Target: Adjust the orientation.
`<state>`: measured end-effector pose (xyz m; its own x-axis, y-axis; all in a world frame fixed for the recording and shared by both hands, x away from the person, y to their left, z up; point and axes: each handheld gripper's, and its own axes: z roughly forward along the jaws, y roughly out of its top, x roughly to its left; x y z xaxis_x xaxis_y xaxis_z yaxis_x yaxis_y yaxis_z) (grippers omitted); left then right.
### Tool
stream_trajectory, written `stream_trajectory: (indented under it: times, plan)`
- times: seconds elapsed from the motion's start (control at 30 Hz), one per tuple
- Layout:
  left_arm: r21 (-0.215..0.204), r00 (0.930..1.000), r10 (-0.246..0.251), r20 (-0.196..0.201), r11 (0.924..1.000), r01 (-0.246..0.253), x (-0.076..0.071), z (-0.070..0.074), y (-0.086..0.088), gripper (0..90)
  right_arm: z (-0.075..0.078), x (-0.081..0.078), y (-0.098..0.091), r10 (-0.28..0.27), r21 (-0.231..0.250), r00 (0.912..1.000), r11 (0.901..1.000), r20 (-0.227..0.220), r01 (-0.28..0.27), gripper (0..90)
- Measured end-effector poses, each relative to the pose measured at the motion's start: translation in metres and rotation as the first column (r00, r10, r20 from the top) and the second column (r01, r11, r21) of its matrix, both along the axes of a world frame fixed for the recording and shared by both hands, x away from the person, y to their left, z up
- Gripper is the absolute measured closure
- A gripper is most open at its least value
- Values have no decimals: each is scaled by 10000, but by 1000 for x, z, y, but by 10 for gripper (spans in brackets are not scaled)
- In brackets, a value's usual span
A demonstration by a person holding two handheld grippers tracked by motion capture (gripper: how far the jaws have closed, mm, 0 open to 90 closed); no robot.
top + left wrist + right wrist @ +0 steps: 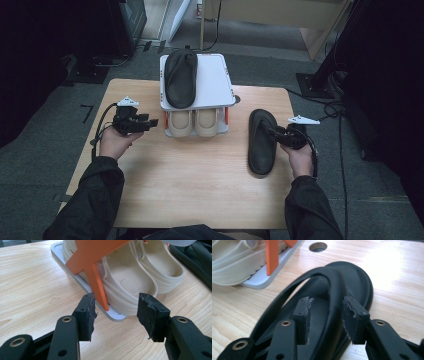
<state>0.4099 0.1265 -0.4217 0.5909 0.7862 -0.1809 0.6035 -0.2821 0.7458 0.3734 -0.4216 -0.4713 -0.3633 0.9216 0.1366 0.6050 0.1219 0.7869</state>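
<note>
The beige slippers (pixel 193 122) lie half hidden under the rack's white top shelf (pixel 212 80) in the high view — only their near ends show. In the left tool view the picture's top edge cuts them off, and an orange brace (pixel 93 267) covers part of one. In the right tool view the black sandal (pixel 359 282) runs off the bottom edge; its near end lies behind the right tool (pixel 325 320) — whether the pads touch the strap (pixel 332 282) cannot be told.
</note>
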Motion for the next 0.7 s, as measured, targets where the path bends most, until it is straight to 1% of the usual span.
stream_trajectory:
  times: [0.13, 0.2, 0.23, 0.27, 0.43, 0.53, 0.6, 0.7]
  plan:
    - [-3, 10000, -17, -31, 10000, 17, 0, -1, 0, 487, -7, 2, -5, -123, 285, 9990, 9995, -434, 136, 580]
    - [-87, 10000, -8, -6, 10000, 8, -1, -2, 0, 488, -11, 4, -7, -85, 379, 9981, 9992, -615, 108, 580]
    - [-48, 10000, -6, -27, 10000, 6, -1, -2, 0, 488, -12, 4, -7, -78, 401, 9976, 9991, -682, 105, 580]
    - [-16, 10000, -16, -9, 10000, 16, -1, -2, 0, 488, -14, 5, -6, -60, 377, 9974, 9992, -714, 88, 580]
    - [-147, 10000, 11, -23, 9999, -12, -1, -2, 1, 489, -19, 7, -5, -49, 381, 9958, 9992, -917, 84, 597]
    - [-144, 10000, 19, -51, 9999, -20, 0, -3, 1, 489, -18, 7, -5, -153, 481, 9950, 9986, -989, 201, 613]
    - [-136, 10000, 19, -56, 9999, -20, 0, -3, 1, 489, -18, 7, -4, -207, 448, 9945, 9987, -1022, 254, 625]
    - [-140, 10000, 7, -53, 9999, -8, 0, -4, 1, 489, -16, 7, -2, -249, 527, 9936, 9981, -1104, 309, 672]
